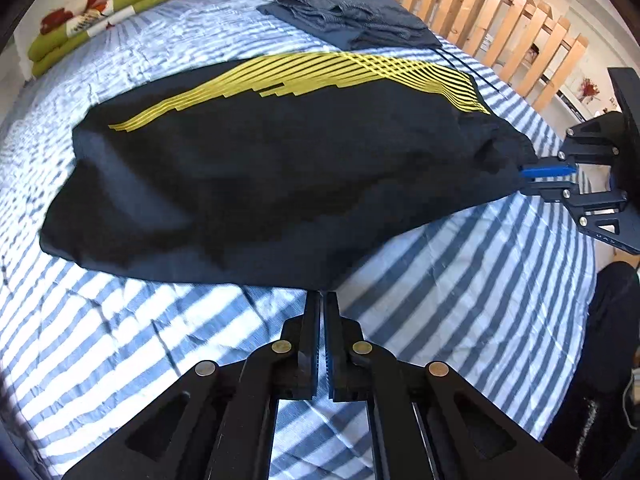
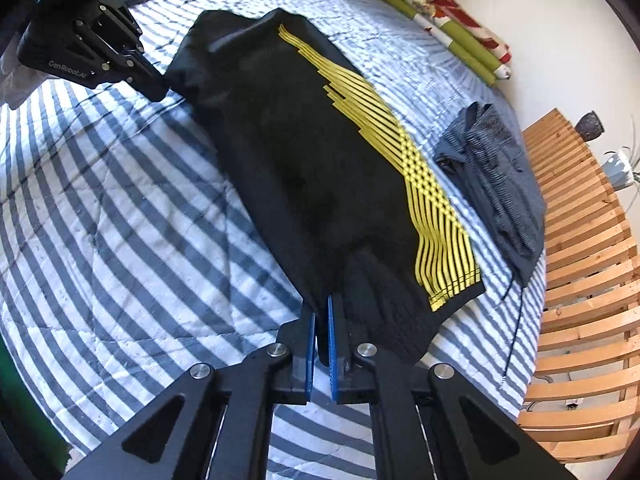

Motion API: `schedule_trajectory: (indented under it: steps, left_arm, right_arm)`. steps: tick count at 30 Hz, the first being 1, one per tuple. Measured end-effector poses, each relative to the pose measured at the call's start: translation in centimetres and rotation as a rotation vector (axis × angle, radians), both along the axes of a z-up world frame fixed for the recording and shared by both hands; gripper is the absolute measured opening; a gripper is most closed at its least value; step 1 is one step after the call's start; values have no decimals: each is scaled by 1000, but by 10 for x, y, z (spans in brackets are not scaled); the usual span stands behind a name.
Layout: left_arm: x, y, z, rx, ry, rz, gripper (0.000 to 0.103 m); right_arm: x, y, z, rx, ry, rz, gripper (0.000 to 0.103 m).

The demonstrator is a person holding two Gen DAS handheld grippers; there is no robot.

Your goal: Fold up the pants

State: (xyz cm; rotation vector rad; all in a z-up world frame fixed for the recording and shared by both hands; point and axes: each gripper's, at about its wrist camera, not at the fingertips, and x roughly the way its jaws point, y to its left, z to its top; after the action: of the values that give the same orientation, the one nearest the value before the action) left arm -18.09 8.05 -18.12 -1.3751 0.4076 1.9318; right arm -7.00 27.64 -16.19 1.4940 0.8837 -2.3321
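While both grippers are clamped on the near edge of the black pants (image 1: 256, 168), I'd call this mid-fold: the fabric looks lifted off the bed (image 1: 480, 280) along that edge and stretched between the two grips. The left gripper (image 1: 322, 300) has its jaws pressed together on a fold of black cloth, and the right gripper (image 2: 322, 312) pinches the waistband end between its blue pads (image 2: 331, 344).

Next move, I reckon, is carrying that held edge over toward the far side with the yellow stripes (image 1: 340, 72), keeping both grips level so the cloth doesn't sag or twist, then letting go once the edges line up.

Count, near to far: two grippers, one pair of black pants mid-bed, one grey garment (image 1: 348, 20) already folded near the far edge by the wooden slats (image 1: 500, 20), and one folded green floral blanket (image 1: 108, 12) at the far corner.
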Motion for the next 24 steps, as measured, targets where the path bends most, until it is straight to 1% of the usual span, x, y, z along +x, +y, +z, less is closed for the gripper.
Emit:
schedule_trajectory:
  steps: [1, 2, 3, 4, 5, 6, 7, 8, 10, 12, 13, 14, 15, 16, 17, 18, 20, 22, 23, 24]
  left_arm:
    - [4, -2, -1, -10, -8, -10, 16]
    - [7, -7, 2, -11, -9, -19, 25]
    - [9, -14, 7, 4, -22, -20, 26]
    - [9, -22, 14, 28, -36, -16, 26]
    - [6, -30, 23, 60, -49, -9, 27]
    - [1, -37, 34, 85, -51, -3, 28]
    - [-7, -43, 43, 93, -32, 16, 31]
    - [-17, -48, 51, 89, -6, 42, 37]
    - [-42, -57, 61, 86, 19, 94, 38]
    - [-65, -62, 65, 107, 10, 152, 38]
    - [-74, -65, 65, 126, -3, 173, 38]
    - [-78, -69, 64, 146, -19, 185, 38]
    - [-81, -69, 63, 158, -28, 194, 38]
    - [-79, -68, 60, 162, -36, 194, 38]
    - [-77, -64, 58, 162, -44, 188, 38]
    - [-72, -60, 52, 155, -53, 192, 38]
    - [-60, -49, 39, 159, -91, 192, 38]
    - [-41, -37, 31, 169, -146, 209, 38]
    - [-35, -31, 27, 191, -180, 213, 38]
    - [-30, -26, 22, 209, -210, 228, 42]
  right_arm:
    - [-1, 1, -3, -18, -53, 9, 10]
    - [-1, 2, -2, -39, -72, 10, 13]
    - [0, 5, 3, -70, -78, 13, 15]
    - [1, 10, 10, -116, -79, 15, 20]
    - [0, 17, 20, -174, -76, 11, 27]
    - [-2, 26, 30, -239, -71, 1, 32]
    - [-6, 39, 41, -311, -56, -20, 40]
    - [-12, 51, 49, -363, -34, -48, 43]
    - [-33, 85, 60, -435, 27, -160, 43]
    - [-57, 121, 60, -460, 84, -307, 43]
    - [-69, 141, 56, -467, 96, -376, 44]
    - [-79, 159, 50, -479, 92, -434, 47]
    - [-89, 178, 42, -521, 74, -491, 49]
    - [-98, 195, 31, -582, 41, -532, 51]
    - [-104, 207, 24, -622, 23, -566, 51]
    - [-110, 216, 18, -638, 30, -593, 51]
    - [-120, 217, 17, -655, 48, -572, 51]
    - [-137, 205, 19, -666, 28, -497, 51]
    - [-147, 196, 20, -664, 11, -448, 51]
    - [-156, 184, 23, -652, 4, -399, 51]
